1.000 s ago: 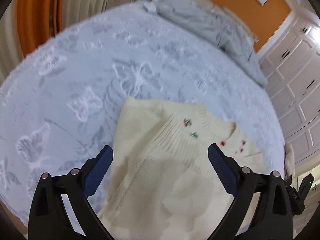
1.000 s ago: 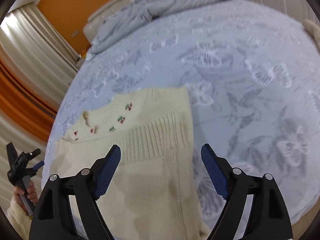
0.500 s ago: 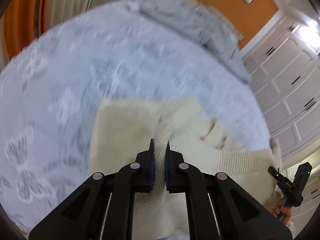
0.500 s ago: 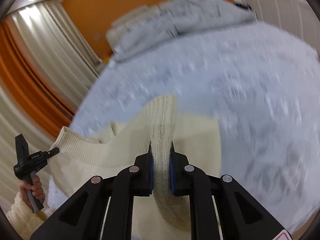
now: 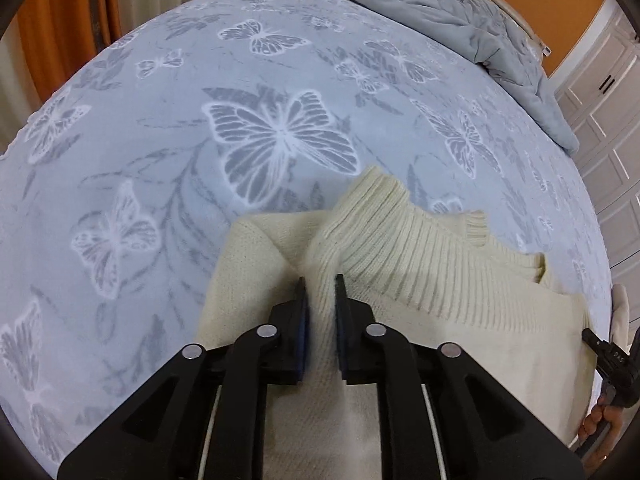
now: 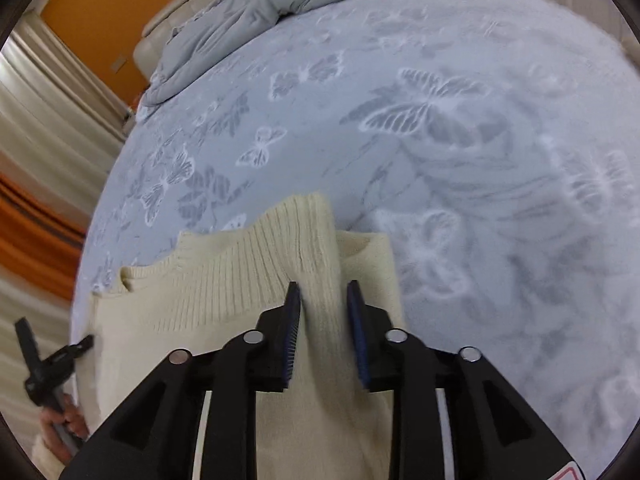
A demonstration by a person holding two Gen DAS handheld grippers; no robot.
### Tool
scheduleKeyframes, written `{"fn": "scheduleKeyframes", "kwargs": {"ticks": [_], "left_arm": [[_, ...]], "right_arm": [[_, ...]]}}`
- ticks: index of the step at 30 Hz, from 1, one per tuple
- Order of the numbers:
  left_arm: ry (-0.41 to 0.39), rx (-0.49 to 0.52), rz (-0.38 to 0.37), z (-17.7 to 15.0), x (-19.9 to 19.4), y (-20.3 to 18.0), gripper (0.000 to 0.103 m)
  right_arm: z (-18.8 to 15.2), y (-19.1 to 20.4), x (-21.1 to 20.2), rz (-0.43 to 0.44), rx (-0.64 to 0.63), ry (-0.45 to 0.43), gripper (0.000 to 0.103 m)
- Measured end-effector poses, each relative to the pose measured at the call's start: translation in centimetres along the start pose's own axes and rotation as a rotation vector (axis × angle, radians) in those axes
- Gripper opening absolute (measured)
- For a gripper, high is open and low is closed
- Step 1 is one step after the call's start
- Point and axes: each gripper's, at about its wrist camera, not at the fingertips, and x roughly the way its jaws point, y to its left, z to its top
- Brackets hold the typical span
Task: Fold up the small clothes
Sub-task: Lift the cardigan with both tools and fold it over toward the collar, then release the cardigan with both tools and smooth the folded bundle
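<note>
A cream knit sweater (image 5: 420, 264) lies on the butterfly-print bedspread (image 5: 160, 140), its ribbed hem folded up over the collar end. My left gripper (image 5: 320, 284) pinches the left corner of that ribbed hem; its jaws are opening, and knit still fills the narrow gap. In the right wrist view, my right gripper (image 6: 322, 292) straddles the hem's right corner of the sweater (image 6: 224, 280). Its jaws are opening and the right pad stands just off the knit. Each view shows the other gripper in a hand at its edge.
A crumpled grey duvet (image 5: 460, 12) is heaped at the far end of the bed, also seen as the duvet (image 6: 256, 4). White wardrobe doors (image 5: 608, 120) stand to one side, orange and cream curtains (image 6: 36, 208) to the other.
Both grippers went from wide open to closed on the ribbed hem and carried it forward over the sweater, hiding the cherry embroidery. Since half a second ago both jaws have spread slightly.
</note>
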Motion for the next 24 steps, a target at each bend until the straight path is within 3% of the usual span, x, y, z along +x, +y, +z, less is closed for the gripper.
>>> {"fn": "scheduleKeyframes", "kwargs": {"ticks": [2,4,7,10,12,15,17,19,21,23,24], "left_arm": [[-0.025,0.011,-0.013,0.0,-2.0,-0.1,0.014],[-0.108,0.022,-0.022,-0.7,-5.5,-0.8,0.023],[-0.148,0.029,-0.118,-2.4,-7.8,-3.5,0.046],[-0.079,0.037,-0.160,-5.3,-6.4,-6.4,0.047],[-0.029,0.057,-0.144,-7.2,-4.8,-7.7,0.047],[-0.007,0.085,-0.075,-8.8,-3.2,-6.4,0.044],[-0.028,0.082,-0.083,-9.0,-3.6,-4.4,0.038],[-0.039,0.098,-0.044,-9.1,-4.1,-2.4,0.032],[-0.046,0.094,-0.030,-9.2,-4.3,-0.6,0.031],[-0.044,0.068,-0.067,-9.4,-4.6,0.5,0.028],[-0.047,0.054,-0.077,-9.4,-5.2,0.7,0.028]], "right_arm": [[-0.8,1.7,-3.5,-0.027,-0.065,-0.091,0.026],[-2.5,4.2,-5.8,0.018,-0.110,-0.144,0.026],[-6.2,9.4,-4.4,0.150,-0.174,-0.035,0.026],[-10.6,15.2,-2.1,0.243,-0.277,0.067,0.022],[-12.1,16.7,-0.7,0.245,-0.322,0.098,0.016],[-11.5,13.0,0.0,0.134,-0.269,0.082,0.015],[-10.2,6.8,-1.2,0.045,-0.158,0.041,0.000],[-9.4,0.6,-2.7,-0.020,-0.023,0.027,0.000],[-8.9,-3.1,-4.4,-0.039,0.079,0.016,0.000],[-8.6,-3.1,-5.7,-0.058,0.104,0.001,0.000],[-8.4,-2.3,-6.2,-0.049,0.080,-0.015,0.005]]}}
